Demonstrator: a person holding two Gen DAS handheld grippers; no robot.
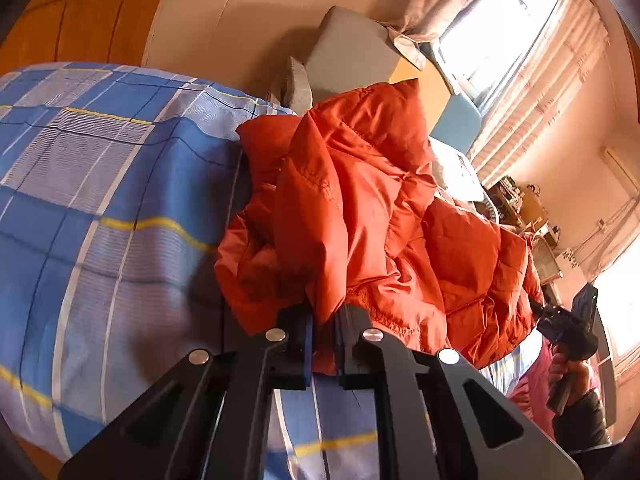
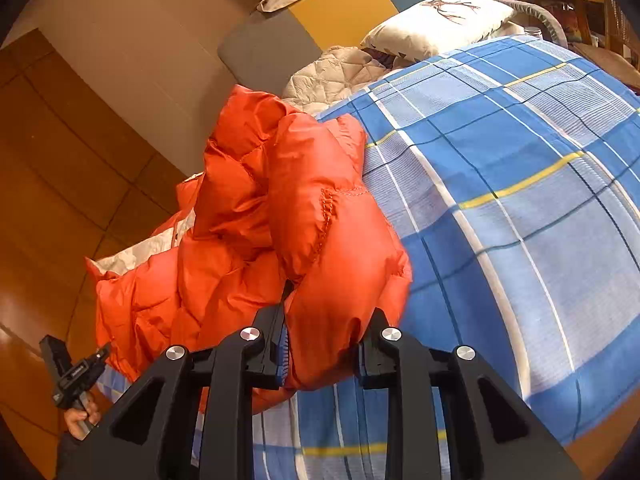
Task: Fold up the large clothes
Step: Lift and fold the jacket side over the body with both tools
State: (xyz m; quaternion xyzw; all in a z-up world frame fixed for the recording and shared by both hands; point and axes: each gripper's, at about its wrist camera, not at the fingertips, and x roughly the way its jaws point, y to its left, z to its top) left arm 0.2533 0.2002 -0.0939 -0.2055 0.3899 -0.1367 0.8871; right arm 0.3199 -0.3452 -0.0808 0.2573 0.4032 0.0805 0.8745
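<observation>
An orange quilted puffer jacket (image 1: 360, 216) lies bunched on a bed with a blue plaid cover (image 1: 100, 184). My left gripper (image 1: 325, 344) is shut on a fold of the jacket's edge, the fabric pinched between its black fingers. In the right wrist view the same jacket (image 2: 280, 220) is heaped at the bed's left side. My right gripper (image 2: 326, 356) is closed around a thick puffy part of the jacket, its fingers held apart by the padding. The other gripper and the hand holding it show in each view (image 1: 568, 332) (image 2: 74, 376).
The plaid bed cover (image 2: 520, 200) stretches to the right. A white pillow (image 2: 440, 20) and a beige quilt (image 2: 336, 72) lie at the head. A grey cushion (image 1: 352, 52) leans on the wall. Wooden floor (image 2: 52, 200) lies left of the bed. Curtained windows (image 1: 520, 40) are behind.
</observation>
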